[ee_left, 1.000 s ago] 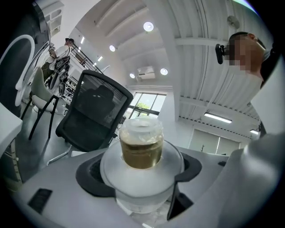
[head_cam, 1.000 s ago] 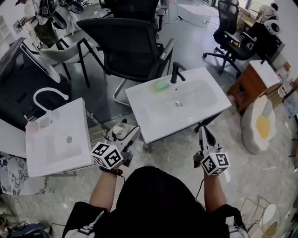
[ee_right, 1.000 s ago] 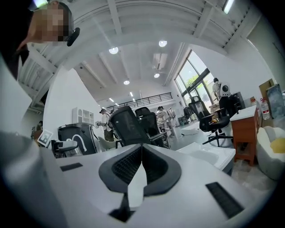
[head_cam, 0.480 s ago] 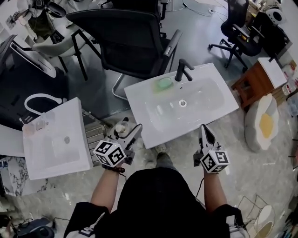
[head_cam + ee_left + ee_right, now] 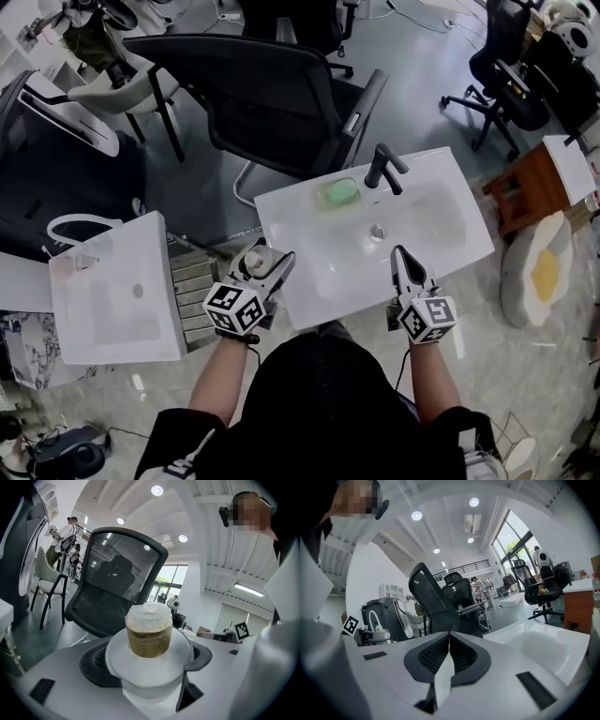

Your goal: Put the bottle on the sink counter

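Noted at lower centre-left of the head view: left gripper (image 5: 265, 270), jaws spread wide and clamped around a small translucent plastic bottle with pale cap and amber-brown contents (image 5: 257, 266). In the left gripper view, same bottle (image 5: 149, 633) seen cap-forward, roughly level, gripped at its broad body by both pads. Held just beside the near-left corner of the white rectangular sink counter (image 5: 281, 202), off its edge, over the gap between that counter and a stepped grey metal rack (image 5: 192, 286).

Noted at lower centre-right: right gripper (image 5: 403, 258), jaws pressed together and empty, tip over the counter's near rim.

On the counter: black bent tap (image 5: 384, 169) at the far rim, pale green oval soap-like item (image 5: 337, 192) just left of it, round drain (image 5: 378, 232) in the basin. All three well apart from the bottle, toward the far side.

Behind the counter, upper centre: large black mesh office chair (image 5: 272, 94), close against the far-left corner. Left of the rack: second white basin (image 5: 112, 314) with white arched tap (image 5: 80, 223). Upper right: another black office chair (image 5: 511, 66). Right edge of frame: brown wooden stand (image 5: 530, 187) and, below it, white-and-yellow egg-shaped cushion (image 5: 542, 272) on the floor.
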Motion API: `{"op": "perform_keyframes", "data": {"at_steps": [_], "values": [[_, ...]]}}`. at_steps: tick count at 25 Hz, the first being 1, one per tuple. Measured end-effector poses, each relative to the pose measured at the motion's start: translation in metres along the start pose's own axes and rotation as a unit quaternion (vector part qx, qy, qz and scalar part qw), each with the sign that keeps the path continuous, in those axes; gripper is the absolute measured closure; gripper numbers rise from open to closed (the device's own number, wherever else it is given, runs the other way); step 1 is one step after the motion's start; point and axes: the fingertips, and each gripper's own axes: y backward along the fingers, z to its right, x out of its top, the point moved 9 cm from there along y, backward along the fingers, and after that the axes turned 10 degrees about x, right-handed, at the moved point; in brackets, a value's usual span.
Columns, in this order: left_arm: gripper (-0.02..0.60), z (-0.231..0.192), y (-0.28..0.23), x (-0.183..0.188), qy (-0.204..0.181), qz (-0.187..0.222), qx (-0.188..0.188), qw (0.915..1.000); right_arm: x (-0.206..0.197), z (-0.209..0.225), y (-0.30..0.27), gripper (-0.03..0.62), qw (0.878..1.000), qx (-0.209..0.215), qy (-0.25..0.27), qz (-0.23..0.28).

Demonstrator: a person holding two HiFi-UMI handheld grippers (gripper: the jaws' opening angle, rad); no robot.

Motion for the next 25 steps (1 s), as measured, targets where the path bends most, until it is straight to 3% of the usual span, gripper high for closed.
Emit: {"op": "perform_keyframes", "data": {"at_steps": [6, 25], "values": [[0.229, -0.016, -0.033, -0.006, -0.02, -0.023, 0.022, 0.9993, -0.015, 0.015, -0.02, 0.563, 0.999, 0.007, -0.019, -0.025], [0.229, -0.045, -0.106, -0.036, -0.032, -0.076, 0.071, 0.9941, -0.043, 0.05, -0.037, 0.563, 0.994, -0.027, -0.072, -0.077]]}}
